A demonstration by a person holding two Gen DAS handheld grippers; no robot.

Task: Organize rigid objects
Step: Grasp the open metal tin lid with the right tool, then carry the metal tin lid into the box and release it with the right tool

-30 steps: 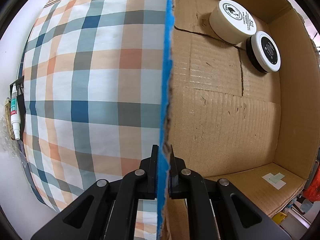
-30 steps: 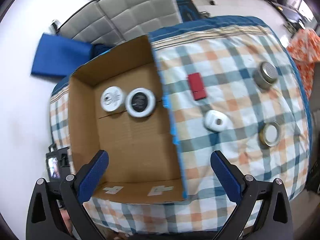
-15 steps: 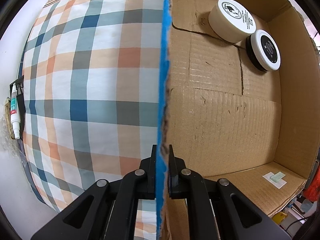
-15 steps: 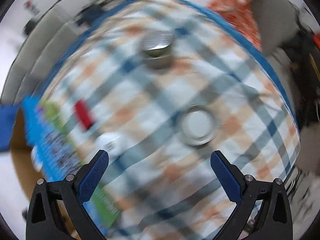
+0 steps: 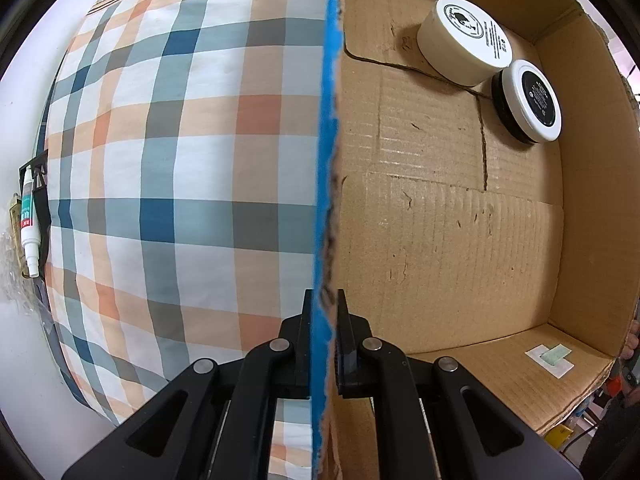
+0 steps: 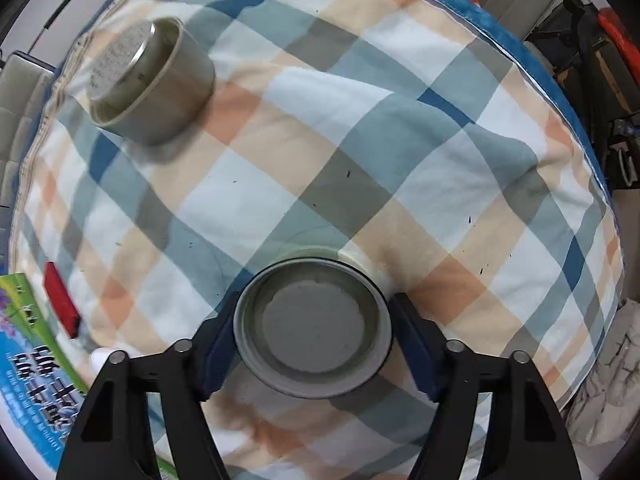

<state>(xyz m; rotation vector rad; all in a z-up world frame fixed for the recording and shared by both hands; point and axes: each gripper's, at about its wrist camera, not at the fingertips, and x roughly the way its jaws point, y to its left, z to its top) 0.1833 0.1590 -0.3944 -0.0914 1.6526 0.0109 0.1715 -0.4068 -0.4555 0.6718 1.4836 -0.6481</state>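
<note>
On the plaid cloth (image 6: pixel 360 140) lies a low round metal tin (image 6: pixel 314 336). My right gripper (image 6: pixel 314 300) points down over it, jaws closing, with a blue pad against the rim on each side. My left gripper (image 5: pixel 323 296) is shut on the blue-edged wall (image 5: pixel 330 120) of the open cardboard box (image 5: pixel 440 220). Two jars stand in the box's far corner, a cream one (image 5: pixel 464 40) and a black one with a white lid (image 5: pixel 528 100).
A taller grey tin (image 6: pixel 148 80) stands on the cloth at the upper left. A red flat block (image 6: pixel 62 304) and a bit of a white object (image 6: pixel 102 358) lie near the box's printed outer side (image 6: pixel 28 360). A white tube (image 5: pixel 29 224) hangs off the cloth's left edge.
My right gripper swung from above the box across the cloth, dropped down over the low tin and narrowed its jaws onto it. The left gripper kept its hold on the box wall.
</note>
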